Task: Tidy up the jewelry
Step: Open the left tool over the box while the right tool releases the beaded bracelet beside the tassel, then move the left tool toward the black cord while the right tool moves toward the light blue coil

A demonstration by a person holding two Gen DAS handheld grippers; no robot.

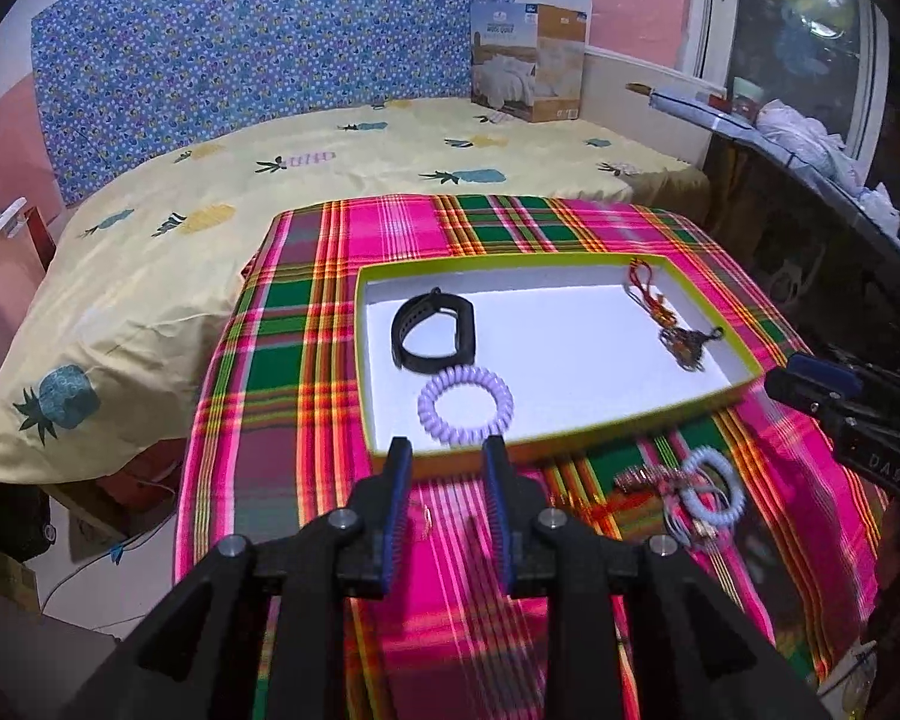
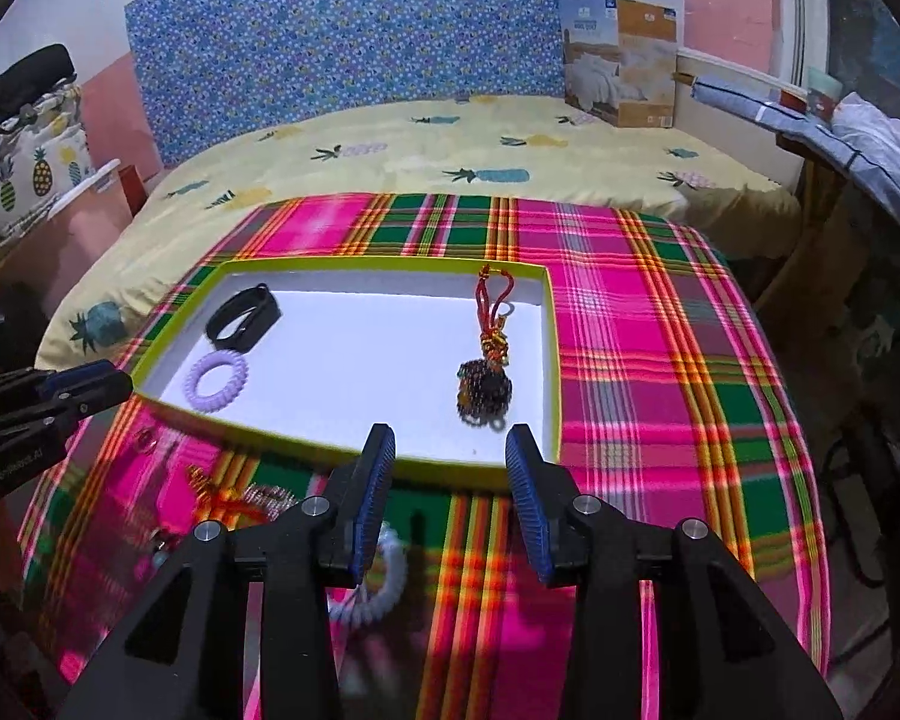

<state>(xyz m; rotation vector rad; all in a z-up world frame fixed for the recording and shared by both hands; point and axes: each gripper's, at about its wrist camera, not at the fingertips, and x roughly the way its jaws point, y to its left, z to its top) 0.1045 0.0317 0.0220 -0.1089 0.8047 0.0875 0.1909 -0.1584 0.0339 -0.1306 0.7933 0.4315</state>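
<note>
A shallow white box with a lime rim (image 1: 546, 447) (image 2: 306, 441) lies on the plaid cloth. Inside it are a black wristband (image 1: 432, 330) (image 2: 243, 318), a lilac coil bracelet (image 1: 465, 405) (image 2: 217, 381) and a red-corded beaded charm (image 1: 681, 336) (image 2: 486, 384). In front of the box a pale blue coil bracelet (image 1: 711, 492) (image 2: 384, 594) and a tangle of small jewelry (image 1: 648, 477) (image 2: 240, 498) lie on the cloth. My left gripper (image 1: 447, 450) is open and empty at the box's near edge. My right gripper (image 2: 450, 438) is open and empty above the near rim, close to the charm.
The plaid cloth (image 1: 306, 324) (image 2: 660, 360) covers a small table against a bed with a pineapple sheet (image 1: 210, 192). A cardboard package (image 1: 531, 63) stands at the bed's far corner. A cluttered ledge (image 1: 810, 138) runs along the right.
</note>
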